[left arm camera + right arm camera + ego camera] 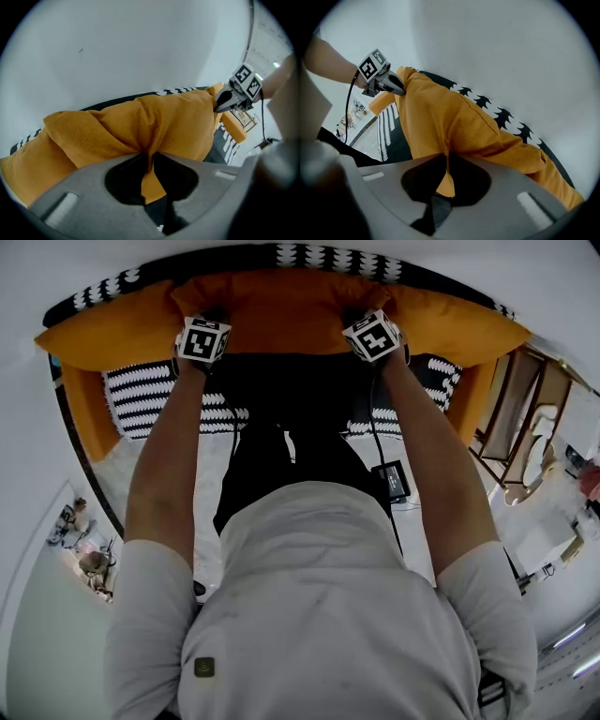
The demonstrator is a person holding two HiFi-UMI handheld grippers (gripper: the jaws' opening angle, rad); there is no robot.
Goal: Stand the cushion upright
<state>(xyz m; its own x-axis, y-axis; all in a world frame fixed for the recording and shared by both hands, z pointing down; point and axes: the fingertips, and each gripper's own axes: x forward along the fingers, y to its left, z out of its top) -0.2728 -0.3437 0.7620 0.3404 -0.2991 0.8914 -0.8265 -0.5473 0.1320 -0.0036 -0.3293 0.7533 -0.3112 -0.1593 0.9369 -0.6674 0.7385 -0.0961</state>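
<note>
Pinching thin folds of the orange cushion (291, 310), far side by the wall (525, 277), with left gripper (149, 158) and right gripper (445, 159) nearly closed. Could lose that skimpy fabric bite and let it flop nearward.

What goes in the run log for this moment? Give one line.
left gripper: shut on cushion | right gripper: shut on cushion | hold: two-handed

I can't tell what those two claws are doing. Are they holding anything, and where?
Both hold the orange cushion: the left gripper and the right gripper each pinch a fold of its cover, one on either side of its middle.
</note>
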